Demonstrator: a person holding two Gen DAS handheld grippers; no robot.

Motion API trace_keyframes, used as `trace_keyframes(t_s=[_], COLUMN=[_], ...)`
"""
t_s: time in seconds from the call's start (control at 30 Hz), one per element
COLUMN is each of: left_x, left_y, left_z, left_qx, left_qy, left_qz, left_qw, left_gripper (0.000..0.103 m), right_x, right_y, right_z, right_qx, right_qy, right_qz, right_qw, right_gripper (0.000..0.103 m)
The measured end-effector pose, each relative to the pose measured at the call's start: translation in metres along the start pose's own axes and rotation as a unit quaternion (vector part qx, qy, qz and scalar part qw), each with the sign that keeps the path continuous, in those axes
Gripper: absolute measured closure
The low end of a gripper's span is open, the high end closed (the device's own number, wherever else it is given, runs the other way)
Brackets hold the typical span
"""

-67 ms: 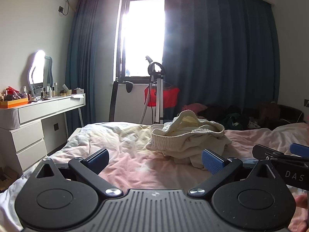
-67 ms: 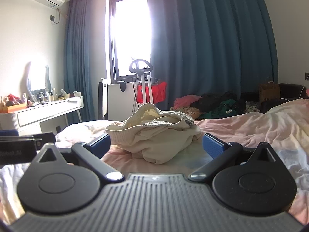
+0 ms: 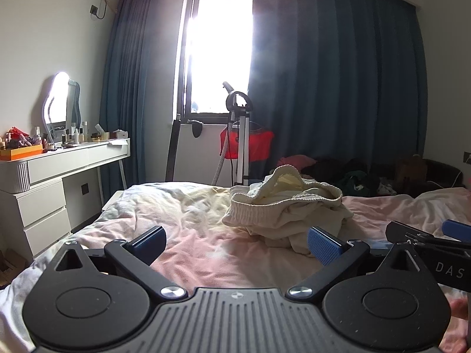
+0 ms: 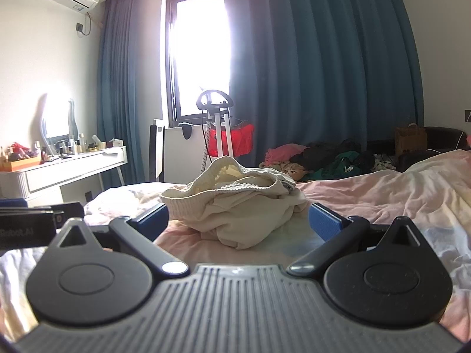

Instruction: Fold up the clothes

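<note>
A crumpled cream garment with a ribbed hem [image 3: 288, 209] lies in a heap on the pink bed sheet [image 3: 191, 229]. My left gripper [image 3: 235, 244] is open and empty, just short of the heap, which sits ahead to its right. In the right wrist view the same garment [image 4: 235, 203] lies straight ahead between the open fingers of my right gripper [image 4: 238, 220], which is empty. The right gripper's body shows at the right edge of the left wrist view [image 3: 426, 241]. The left gripper's body shows at the left edge of the right wrist view [image 4: 38, 217].
A white dressing table [image 3: 59, 170] with bottles and a mirror stands left of the bed. A garment steamer stand [image 3: 241, 135] with a red item is by the window. A pile of dark and pink clothes [image 4: 323, 156] lies beyond the bed, before blue curtains.
</note>
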State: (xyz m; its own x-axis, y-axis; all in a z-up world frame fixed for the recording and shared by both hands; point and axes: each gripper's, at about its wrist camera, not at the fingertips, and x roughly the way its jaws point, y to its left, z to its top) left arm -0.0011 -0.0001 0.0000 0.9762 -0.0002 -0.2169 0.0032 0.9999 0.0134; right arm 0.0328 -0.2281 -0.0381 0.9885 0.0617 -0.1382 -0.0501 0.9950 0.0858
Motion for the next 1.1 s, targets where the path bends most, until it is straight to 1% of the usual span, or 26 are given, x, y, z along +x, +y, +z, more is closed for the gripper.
trace_keyframes(t_s=[0.17, 0.4, 0.43, 0.77, 1.1], left_x=[-0.003, -0.005, -0.006, -0.005, -0.001], left_y=[0.000, -0.002, -0.001, -0.002, -0.002], left_z=[-0.001, -0.002, -0.003, -0.003, -0.003], left_qx=[-0.001, 0.004, 0.004, 0.012, 0.020], left_qy=[0.005, 0.008, 0.007, 0.008, 0.011], left_qz=[-0.003, -0.004, -0.003, 0.009, 0.010], left_qw=[1.0000, 1.0000, 1.0000, 0.9998, 0.9997], left_gripper=[0.000, 0.000, 0.000, 0.000, 0.000], right_x=[0.000, -0.003, 0.005, -0.001, 0.000], right_y=[0.001, -0.002, -0.002, 0.000, -0.001], right_z=[0.003, -0.020, -0.020, -0.019, -0.011], right_qx=[0.000, -0.001, -0.004, -0.004, -0.002], right_qy=[-0.004, -0.012, -0.010, -0.004, 0.006], right_qz=[-0.006, -0.005, -0.005, -0.004, -0.002], right_qw=[1.000, 1.000, 1.000, 1.000, 1.000], right_gripper=[0.000, 0.000, 0.000, 0.000, 0.000])
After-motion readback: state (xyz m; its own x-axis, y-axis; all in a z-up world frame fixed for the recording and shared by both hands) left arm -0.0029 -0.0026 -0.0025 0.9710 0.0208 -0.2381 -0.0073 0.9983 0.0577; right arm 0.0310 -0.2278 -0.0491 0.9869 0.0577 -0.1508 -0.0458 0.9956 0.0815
